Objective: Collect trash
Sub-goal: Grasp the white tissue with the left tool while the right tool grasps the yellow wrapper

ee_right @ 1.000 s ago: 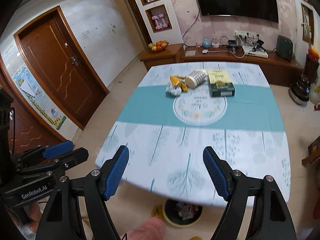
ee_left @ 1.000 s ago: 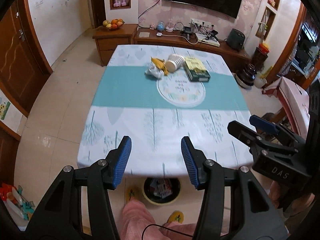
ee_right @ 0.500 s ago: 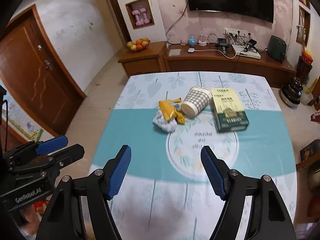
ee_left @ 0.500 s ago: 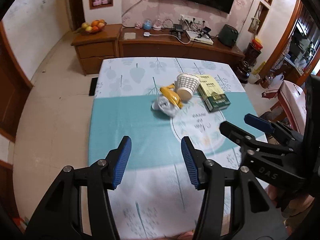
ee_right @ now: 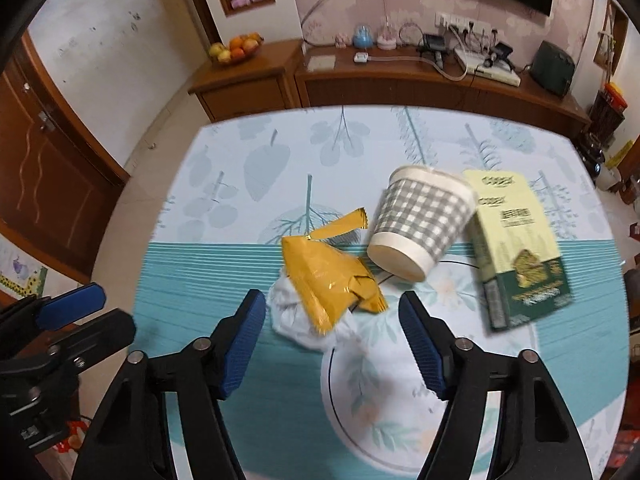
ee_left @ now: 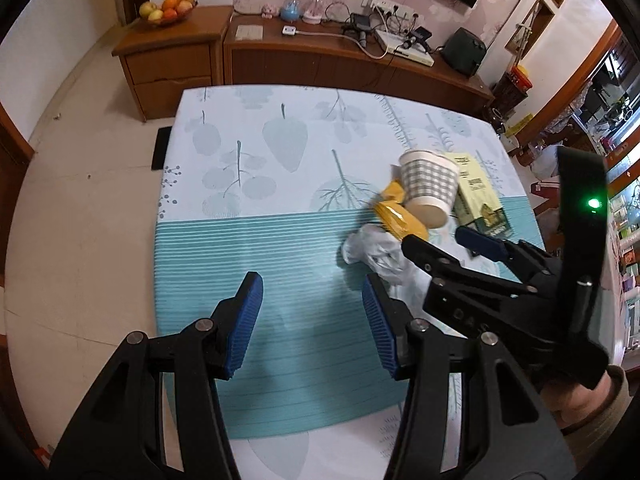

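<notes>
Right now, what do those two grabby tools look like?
Each hand-held gripper is black plastic with two angled arms, silver rivets and ribbed blue pads. The left hand-held gripper shows close up in its own camera. The right hand-held gripper has a small green light on its body, seen from the left wrist view.

A grey-and-white checked cup, yellow wrapper, white bag and green-and-cream box are lying on teal-striped, leaf-printed cloth
</notes>
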